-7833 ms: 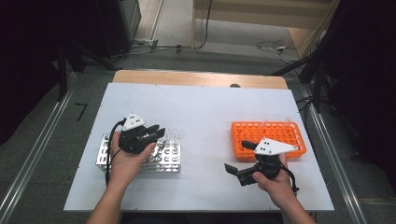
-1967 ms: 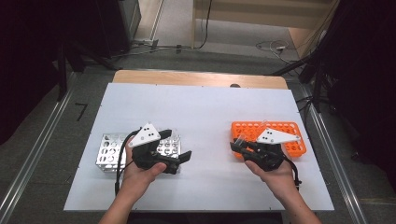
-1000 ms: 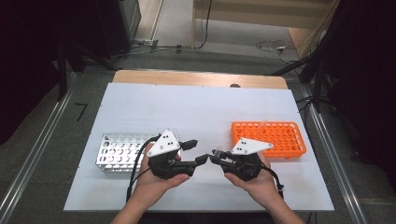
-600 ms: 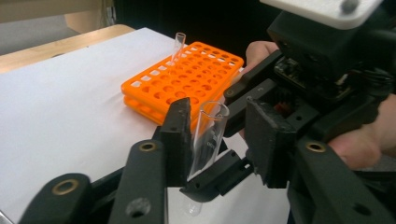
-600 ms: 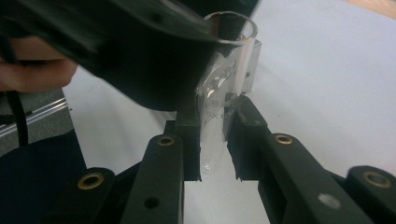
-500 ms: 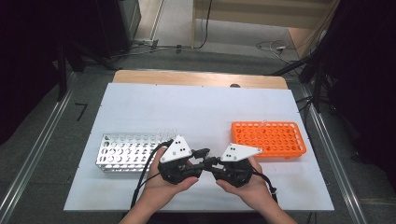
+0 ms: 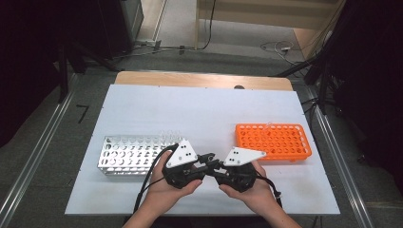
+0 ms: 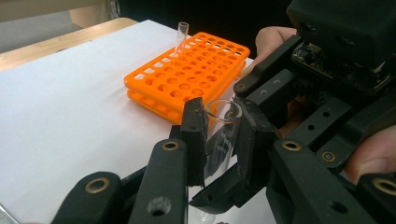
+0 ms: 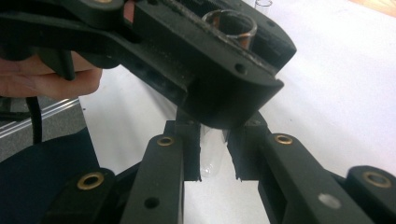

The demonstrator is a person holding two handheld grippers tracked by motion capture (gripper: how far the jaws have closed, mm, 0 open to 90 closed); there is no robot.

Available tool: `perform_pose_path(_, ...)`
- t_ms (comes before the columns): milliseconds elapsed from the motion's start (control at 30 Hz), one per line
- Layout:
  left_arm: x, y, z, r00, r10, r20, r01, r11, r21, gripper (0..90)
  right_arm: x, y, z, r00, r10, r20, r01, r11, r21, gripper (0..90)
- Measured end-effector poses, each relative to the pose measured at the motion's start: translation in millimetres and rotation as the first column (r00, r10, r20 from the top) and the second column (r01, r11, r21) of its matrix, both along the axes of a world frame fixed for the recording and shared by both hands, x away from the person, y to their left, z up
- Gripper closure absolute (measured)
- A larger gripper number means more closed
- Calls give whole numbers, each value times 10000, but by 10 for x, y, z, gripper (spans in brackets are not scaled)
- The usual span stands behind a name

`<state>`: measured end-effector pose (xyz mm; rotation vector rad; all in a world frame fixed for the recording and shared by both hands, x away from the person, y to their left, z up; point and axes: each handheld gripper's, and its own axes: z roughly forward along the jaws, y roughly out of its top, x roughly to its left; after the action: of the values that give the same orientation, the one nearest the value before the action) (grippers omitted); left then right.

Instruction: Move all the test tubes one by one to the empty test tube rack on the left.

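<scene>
Two grippers on one glass tube (image 8: 219, 135), near the front edge of the white table (image 7: 190, 109). Nearest the person: left gripper (image 8: 222, 126), jaws just closed onto the tube below its open mouth; right gripper (image 9: 212, 154) tip to tip with it, clenched on the rounded lower end. Long axis of the tube roughly upright, mouth up, crosswise to both pairs of jaws. Farther off, at the right gripper's side and nearer to it: orange rack (image 7: 273, 141) with one tube standing in a far hole; at the left, metal rack (image 7: 128, 154). Judged step: handover between the hands, tube well short of either rack.
</scene>
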<state>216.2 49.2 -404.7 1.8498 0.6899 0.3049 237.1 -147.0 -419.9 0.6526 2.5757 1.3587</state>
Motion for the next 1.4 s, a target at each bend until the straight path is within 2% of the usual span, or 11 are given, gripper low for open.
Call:
perform_pose_path(267, 7, 24, 3, 9999, 43, 108, -42, 10000, -77, 748, 1, 1, 4, 10000, -71, -36, 71, 10000, 5, 713)
perform_pose_path(533, 49, 201, 76, 9986, 486, 211, -479, 9983, -337, 748, 44, -42, 1, 9999, 60, -157, -57, 9999, 130, 378)
perform_pose_path(700, 93, 388, 140, 9948, 968, 325, -954, 9946, -410, 748, 92, -103, -1, 9997, -207, -122, 209, 9997, 134, 169)
perform_pose_path(800, 123, 534, 181, 9900, 1352, 391, -1329, 9895, -561, 749, 111, -139, 0, 9990, -441, 17, 441, 9990, 125, 47)
perform_pose_path(867, 140, 640, 209, 9855, 1640, 437, -1611, 9849, -626, 749, 132, -174, 7, 9987, -517, -23, 518, 9984, 237, 0)
perform_pose_path(1033, 178, 840, 237, 9744, 2192, 499, -2156, 9741, -688, 748, 186, -303, 25, 9991, -407, -107, 413, 9966, 706, 0)
perform_pose_path(1400, 266, 1122, 202, 9454, 3212, 549, -3185, 9465, -522, 749, 273, -505, -1, 9966, -815, 99, 806, 9943, 696, 0)
